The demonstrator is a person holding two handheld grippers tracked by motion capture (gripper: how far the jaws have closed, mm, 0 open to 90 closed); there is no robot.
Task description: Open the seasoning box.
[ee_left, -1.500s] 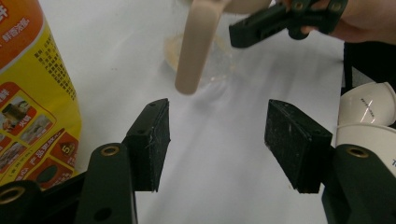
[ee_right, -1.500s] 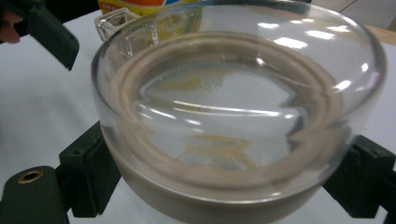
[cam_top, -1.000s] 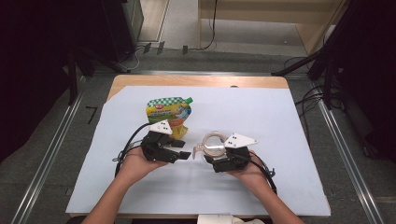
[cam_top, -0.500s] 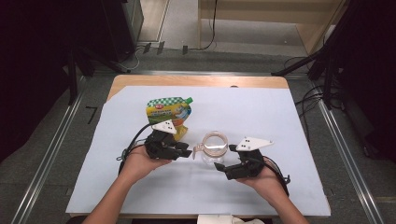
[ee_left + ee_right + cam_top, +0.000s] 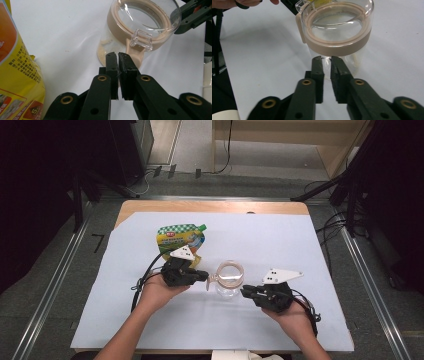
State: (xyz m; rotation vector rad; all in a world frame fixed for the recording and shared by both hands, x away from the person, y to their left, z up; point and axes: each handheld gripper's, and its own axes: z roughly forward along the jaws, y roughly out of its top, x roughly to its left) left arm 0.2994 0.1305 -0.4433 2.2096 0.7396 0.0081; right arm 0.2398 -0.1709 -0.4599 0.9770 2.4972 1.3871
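Note:
A clear glass jar point(image 5: 229, 277) point(image 5: 140, 25) point(image 5: 337, 32) with a tan collar and clear lid stands on the white sheet point(image 5: 300, 245). My left gripper point(image 5: 205, 276) point(image 5: 118, 56) points at the jar's left side. Its jaws have just been closing and are now shut with nothing between them. The lid's tan tab point(image 5: 135, 53) lies just past their tips. My right gripper point(image 5: 245, 292) point(image 5: 327, 60) sits a little off the jar's right front. Its jaws have also just been closing, to a narrow slit with nothing in it.
A yellow and green pouch point(image 5: 180, 237) point(image 5: 15, 62) lies flat behind the left gripper. The wooden table edge point(image 5: 210, 206) shows beyond the sheet. Cables and dark stands surround the table on the floor.
The right gripper has drawn back from the jar toward the right and its jaws have closed. The left gripper stayed in place and its jaws have closed.

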